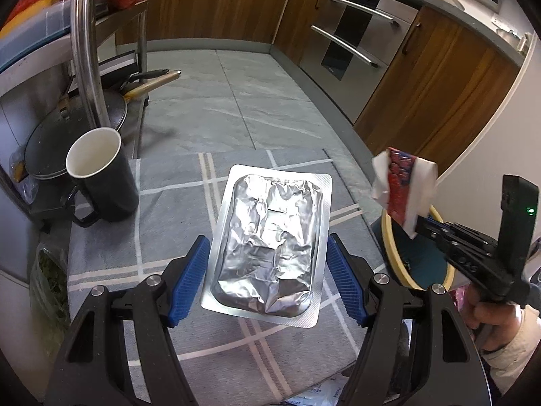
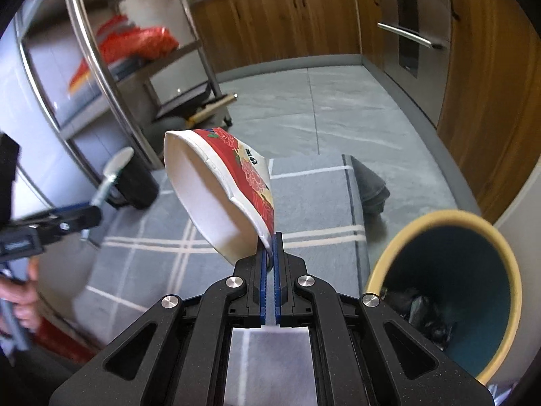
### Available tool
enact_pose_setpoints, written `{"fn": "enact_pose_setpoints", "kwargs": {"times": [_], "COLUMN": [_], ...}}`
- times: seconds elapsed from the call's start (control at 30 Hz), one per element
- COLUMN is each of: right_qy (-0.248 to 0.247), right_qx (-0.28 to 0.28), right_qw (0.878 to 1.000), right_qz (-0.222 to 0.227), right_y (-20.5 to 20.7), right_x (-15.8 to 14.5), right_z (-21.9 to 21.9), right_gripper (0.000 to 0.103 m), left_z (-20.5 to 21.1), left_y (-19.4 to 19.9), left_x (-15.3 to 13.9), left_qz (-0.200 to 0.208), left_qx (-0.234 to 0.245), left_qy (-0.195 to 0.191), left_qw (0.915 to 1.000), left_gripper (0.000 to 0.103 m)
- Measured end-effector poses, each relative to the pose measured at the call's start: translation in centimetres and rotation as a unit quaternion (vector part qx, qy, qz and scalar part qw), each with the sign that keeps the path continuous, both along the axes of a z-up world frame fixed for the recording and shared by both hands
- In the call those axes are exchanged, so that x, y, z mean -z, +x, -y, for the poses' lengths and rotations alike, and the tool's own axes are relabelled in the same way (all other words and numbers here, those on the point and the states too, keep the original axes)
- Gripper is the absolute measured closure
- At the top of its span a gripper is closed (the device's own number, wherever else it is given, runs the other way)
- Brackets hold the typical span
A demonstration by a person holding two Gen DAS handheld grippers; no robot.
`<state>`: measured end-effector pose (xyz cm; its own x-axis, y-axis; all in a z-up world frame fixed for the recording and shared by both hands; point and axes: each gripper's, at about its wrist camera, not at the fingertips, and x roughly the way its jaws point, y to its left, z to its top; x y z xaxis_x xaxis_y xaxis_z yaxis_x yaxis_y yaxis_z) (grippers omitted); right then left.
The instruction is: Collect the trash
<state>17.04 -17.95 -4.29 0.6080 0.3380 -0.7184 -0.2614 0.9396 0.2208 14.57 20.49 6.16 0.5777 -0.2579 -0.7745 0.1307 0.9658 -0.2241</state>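
Right jaws clamped on paper cup [image 2: 223, 196], mouth pointing left, left jaws apart, seemingly around foil pack [image 1: 270, 247].

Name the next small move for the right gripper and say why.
Probably swing the right gripper rightward over the bin and open its fingers: it pinches the crushed paper cup by the rim, still left of the bin's open mouth.

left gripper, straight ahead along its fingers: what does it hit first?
The foil tray. It already sits between the open left gripper fingers. Whether the fingers touch its edges is unclear. Beyond it lie only the plaid mat and floor.
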Motion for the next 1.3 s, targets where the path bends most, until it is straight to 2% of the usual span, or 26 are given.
{"fn": "enact_pose_setpoints", "kwargs": {"times": [0.3, 0.63, 0.83, 1.0, 1.3], "right_qy": [0.013, 0.033, 0.037, 0.053, 0.06], "right_qx": [0.014, 0.06, 0.093, 0.124, 0.154], "right_qw": [1.0, 0.998, 0.995, 0.991, 0.986], "right_qz": [0.006, 0.013, 0.01, 0.007, 0.0], "right_y": [-3.2, -5.7, -6.8, -7.6, -8.4], "right_x": [-2.5, -2.5, -2.0, -1.9, -1.3], "right_z": [4.4, 10.4, 14.0, 17.0, 19.5], "right_gripper": [0.099, 0.099, 0.098, 0.098, 0.098], "left_z": [3.7, 10.7, 15.0, 18.8, 25.2], "left_y": [-0.2, 0.0, 0.3, 0.6, 1.0], "left_x": [-1.8, -2.0, -1.4, -0.8, 1.5], "left_qz": [0.021, 0.021, 0.015, 0.009, -0.011], "left_qx": [0.041, 0.107, 0.141, 0.166, 0.212], "left_qy": [-0.013, -0.021, -0.041, -0.038, -0.021], "left_qw": [0.9988, 0.9939, 0.989, 0.9853, 0.9769], "left_gripper": [0.034, 0.034, 0.034, 0.034, 0.034]}}
